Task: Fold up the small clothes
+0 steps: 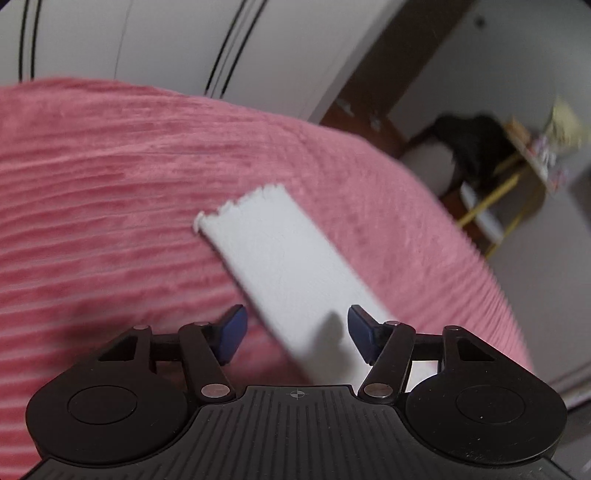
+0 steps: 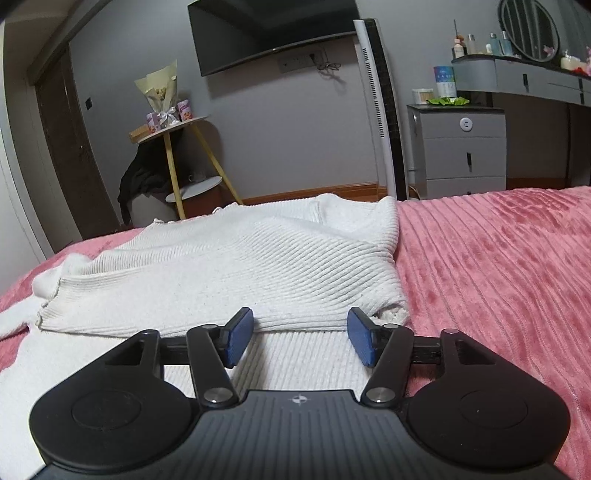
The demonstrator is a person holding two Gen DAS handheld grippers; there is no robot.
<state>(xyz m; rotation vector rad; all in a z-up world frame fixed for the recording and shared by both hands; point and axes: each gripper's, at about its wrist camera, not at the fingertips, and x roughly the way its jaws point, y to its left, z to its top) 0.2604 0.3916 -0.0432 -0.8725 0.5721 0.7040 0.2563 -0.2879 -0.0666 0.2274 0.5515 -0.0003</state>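
Observation:
A white ribbed knit sweater lies on the pink bedspread, partly folded over itself. My right gripper is open, low over the sweater's near part, its blue pads either side of the folded edge. In the left wrist view a long white strip of the sweater, likely a sleeve, stretches away across the pink bedspread. My left gripper is open above the sleeve's near end, holding nothing. The view is motion blurred.
Beyond the bed stand a round side table with yellow legs, a grey drawer unit, a tall white fan and a wall TV. White wardrobe doors rise behind the bed in the left view.

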